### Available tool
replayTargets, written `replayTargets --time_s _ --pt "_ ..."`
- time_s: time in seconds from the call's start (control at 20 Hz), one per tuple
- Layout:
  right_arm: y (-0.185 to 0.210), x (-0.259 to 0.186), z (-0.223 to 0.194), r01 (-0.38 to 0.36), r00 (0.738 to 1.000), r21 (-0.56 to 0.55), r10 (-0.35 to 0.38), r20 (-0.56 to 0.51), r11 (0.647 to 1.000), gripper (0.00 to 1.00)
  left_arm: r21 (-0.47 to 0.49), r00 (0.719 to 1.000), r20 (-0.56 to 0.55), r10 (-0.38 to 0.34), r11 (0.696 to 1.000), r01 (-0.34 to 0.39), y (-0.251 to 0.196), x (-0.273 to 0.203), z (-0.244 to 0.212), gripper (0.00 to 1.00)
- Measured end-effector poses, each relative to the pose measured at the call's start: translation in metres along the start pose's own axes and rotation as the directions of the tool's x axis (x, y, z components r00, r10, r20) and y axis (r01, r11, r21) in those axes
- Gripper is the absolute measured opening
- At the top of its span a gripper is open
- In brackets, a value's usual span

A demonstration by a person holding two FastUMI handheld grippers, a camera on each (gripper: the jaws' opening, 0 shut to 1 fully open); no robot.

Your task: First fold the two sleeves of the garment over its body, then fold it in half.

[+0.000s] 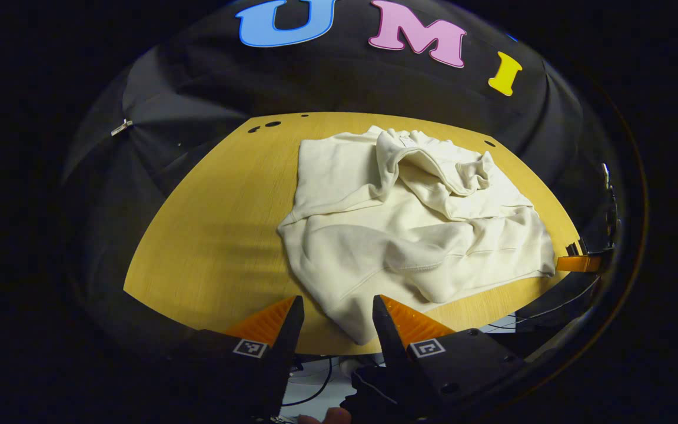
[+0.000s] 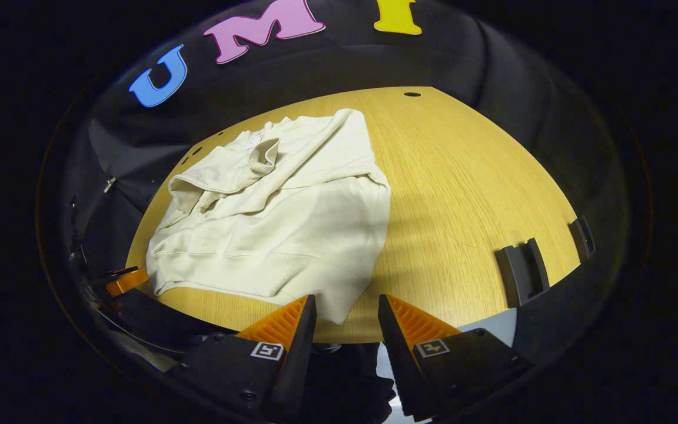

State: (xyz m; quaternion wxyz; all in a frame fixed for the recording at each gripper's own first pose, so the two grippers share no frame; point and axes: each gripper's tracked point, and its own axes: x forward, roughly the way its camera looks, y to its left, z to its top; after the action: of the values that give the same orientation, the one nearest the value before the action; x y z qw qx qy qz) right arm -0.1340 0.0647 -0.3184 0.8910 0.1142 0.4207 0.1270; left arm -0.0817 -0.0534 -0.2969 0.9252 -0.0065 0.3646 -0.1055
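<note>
A cream sweatshirt [image 1: 409, 229] lies on the wooden table [image 1: 215, 235], toward the table's near edge, with both sleeves already folded across its body and bunched in loose ridges over the chest. In the right gripper view the sweatshirt [image 2: 280, 218] sits on the left half of the table [image 2: 468, 188], its collar and a small neck label pointing toward the far wall and its ribbed hem running along the near edge.

The left gripper [image 1: 335, 321] is held level just off the table's near edge, pointing forward at the garment's nearest corner; its jaws stand apart with the cloth corner showing in the gap, neither finger touching it. A fingertip shows at the bottom edge under it.

The right gripper [image 2: 346, 321] is held the same way at the near edge, jaws apart, aimed at the opposite hem corner, which hangs just ahead of the gap without contact.

A dark bracket [image 2: 521, 272] is fixed to the table's right edge, well apart from the sweatshirt.
</note>
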Motion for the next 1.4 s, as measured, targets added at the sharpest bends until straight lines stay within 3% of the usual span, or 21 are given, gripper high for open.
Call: replayTargets --time_s 0.05,0.1,0.15,0.4,0.65,0.8,0.9,0.95,1.0,1.05,1.1,1.15,1.4 --pt "0.001 0.002 -0.002 -0.003 1.000 -0.001 0.003 -0.005 1.000 0.66 -0.004 1.000 -0.010 -0.003 1.000 0.003 -0.001 0.003 -0.004 0.72" --pt "0.002 0.004 -0.003 -0.004 1.000 -0.004 0.004 -0.010 1.000 0.54 -0.005 1.000 -0.021 -0.005 1.000 0.005 -0.002 0.006 -0.007 0.71" --pt "0.003 0.006 -0.005 -0.004 1.000 -0.005 0.004 -0.015 1.000 0.68 -0.012 0.999 -0.032 -0.006 1.000 0.006 -0.003 0.009 -0.010 0.70" --pt "0.009 0.018 -0.004 0.008 0.999 -0.008 -0.009 -0.043 1.000 0.72 -0.031 0.997 -0.083 0.008 0.999 -0.011 -0.009 0.025 -0.012 0.71" --pt "0.010 0.032 0.004 0.080 0.992 -0.154 -0.094 -0.088 0.985 0.68 0.017 0.991 -0.128 0.025 1.000 -0.023 -0.017 0.034 -0.010 0.76" --pt "0.019 0.036 0.006 0.068 0.993 -0.201 -0.087 -0.085 0.977 0.71 0.020 0.993 -0.113 0.021 1.000 -0.019 -0.021 0.034 -0.007 0.75" --pt "0.029 0.038 0.006 0.042 0.997 -0.199 -0.054 -0.054 0.979 0.58 0.085 0.997 -0.068 -0.034 0.996 0.040 -0.033 0.035 -0.007 0.66" --pt "0.035 0.037 0.004 0.025 0.998 -0.199 -0.035 -0.044 0.980 0.51 0.110 0.997 -0.054 -0.053 0.992 0.059 -0.036 0.036 -0.008 0.47" --pt "0.035 0.037 0.004 0.029 0.999 -0.218 -0.037 -0.036 0.976 0.22 0.112 0.996 -0.049 -0.073 0.991 0.078 -0.039 0.037 -0.007 0.43" --pt "0.038 0.039 0.004 0.004 0.999 -0.234 -0.014 -0.043 0.972 0.16 0.097 0.996 -0.055 -0.068 0.993 0.073 -0.039 0.036 -0.006 0.21" --pt "0.042 0.037 0.004 -0.016 0.999 -0.223 0.006 -0.045 0.975 0.10 0.068 0.997 -0.054 -0.053 0.996 0.057 -0.039 0.037 -0.003 0.13" --pt "0.042 0.037 0.004 -0.030 0.998 -0.189 0.020 -0.056 0.982 0.10 0.038 0.997 -0.064 -0.043 0.998 0.046 -0.038 0.038 -0.002 0.07" --pt "0.035 0.017 0.022 -0.057 0.998 -0.049 0.057 -0.002 0.997 0.07 -0.002 0.999 -0.035 -0.032 0.999 0.032 -0.031 0.014 0.014 0.06"
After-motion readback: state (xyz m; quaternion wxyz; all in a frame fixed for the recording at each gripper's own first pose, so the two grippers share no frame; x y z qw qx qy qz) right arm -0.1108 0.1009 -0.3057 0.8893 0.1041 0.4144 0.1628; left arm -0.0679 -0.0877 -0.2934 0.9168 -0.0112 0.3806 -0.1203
